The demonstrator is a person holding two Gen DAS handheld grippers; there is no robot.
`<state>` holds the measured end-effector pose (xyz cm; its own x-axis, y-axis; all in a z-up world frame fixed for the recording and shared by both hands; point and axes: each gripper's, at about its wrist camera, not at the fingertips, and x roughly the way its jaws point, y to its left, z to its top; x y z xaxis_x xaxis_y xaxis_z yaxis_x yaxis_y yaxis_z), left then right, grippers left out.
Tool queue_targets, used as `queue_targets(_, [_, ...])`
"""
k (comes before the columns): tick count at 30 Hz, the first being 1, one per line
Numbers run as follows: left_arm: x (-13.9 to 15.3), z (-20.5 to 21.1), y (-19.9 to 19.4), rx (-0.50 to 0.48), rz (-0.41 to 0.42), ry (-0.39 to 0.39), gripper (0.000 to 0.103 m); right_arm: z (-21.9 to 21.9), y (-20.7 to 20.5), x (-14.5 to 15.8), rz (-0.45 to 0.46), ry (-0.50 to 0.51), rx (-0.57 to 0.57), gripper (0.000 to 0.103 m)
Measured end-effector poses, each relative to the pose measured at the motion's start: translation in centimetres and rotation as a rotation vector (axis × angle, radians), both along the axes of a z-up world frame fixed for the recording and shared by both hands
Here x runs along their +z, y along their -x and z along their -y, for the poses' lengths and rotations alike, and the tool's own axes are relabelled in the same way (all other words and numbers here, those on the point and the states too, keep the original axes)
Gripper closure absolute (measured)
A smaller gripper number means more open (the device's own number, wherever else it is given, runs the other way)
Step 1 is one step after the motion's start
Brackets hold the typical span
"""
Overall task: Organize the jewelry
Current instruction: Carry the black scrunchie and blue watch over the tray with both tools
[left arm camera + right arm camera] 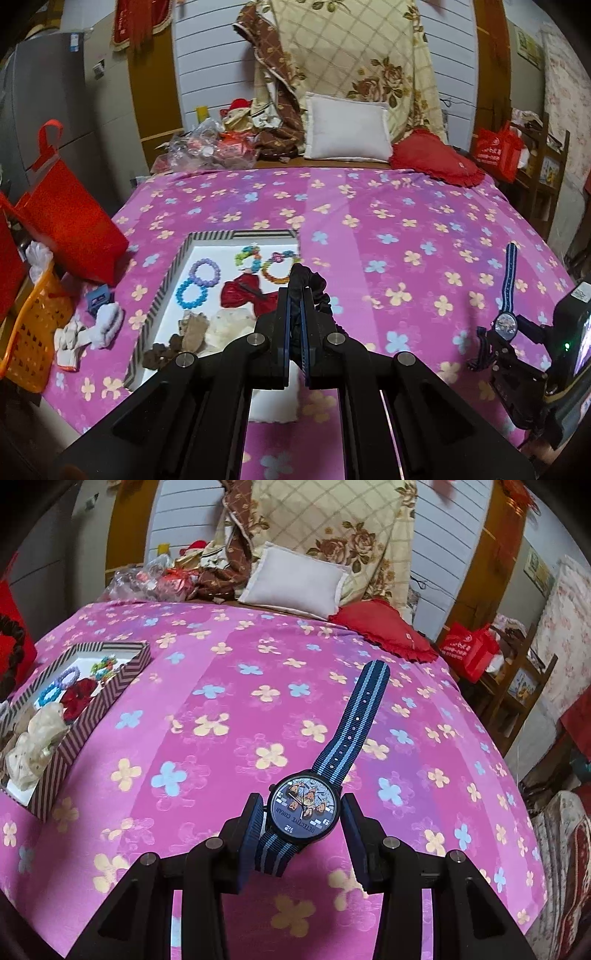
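My left gripper (295, 325) is shut on a black scrunchie (312, 286) and holds it just right of a striped box (168, 280). The box holds bead bracelets (203, 273), a red bow (247, 295) and other hair pieces. The box also shows in the right wrist view (103, 701). My right gripper (304, 823) stands around a blue striped watch (306, 805) that lies on the pink bedspread (229, 686). The left pad touches the watch, the right pad stands just apart from it. The watch also shows in the left wrist view (506, 321).
A white pillow (347, 129) and a red cushion (436, 158) lie at the head of the bed. A red bag (66, 225), an orange basket (33, 332) and white gloves (92, 332) sit along the bed's left edge. Shelves stand at right.
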<state>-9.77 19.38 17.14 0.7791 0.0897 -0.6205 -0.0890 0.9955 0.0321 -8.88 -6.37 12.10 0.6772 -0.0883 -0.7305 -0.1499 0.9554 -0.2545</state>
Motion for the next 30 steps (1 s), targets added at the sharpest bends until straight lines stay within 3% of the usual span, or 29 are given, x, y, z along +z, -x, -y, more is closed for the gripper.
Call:
queue_targets(13, [-1.5, -4.9, -2.1, 0.069, 0.002, 0.033, 0.1, -4.5, -0.5, -0.6, -0.033, 0.071, 0.049, 0.062])
queue_targets(22, [-2.8, -7.2, -5.7, 0.106, -0.01, 0.038, 0.1, -7.4, -1.7, -0.8, -0.058, 0.091, 0.09, 0.062])
queue_targets(25, [-3.6, -8.8, -7.0, 0.13, -0.025, 0.047, 0.1, -8.5, -2.4, -0.5, -0.076, 0.044, 0.127, 0.062])
queue_targets(30, [-5.2, -13.5, -9.1, 0.169, -0.076, 0.168, 0.1, -11.3, -4.8, 0.5, -0.131, -0.147, 0.252, 0.062])
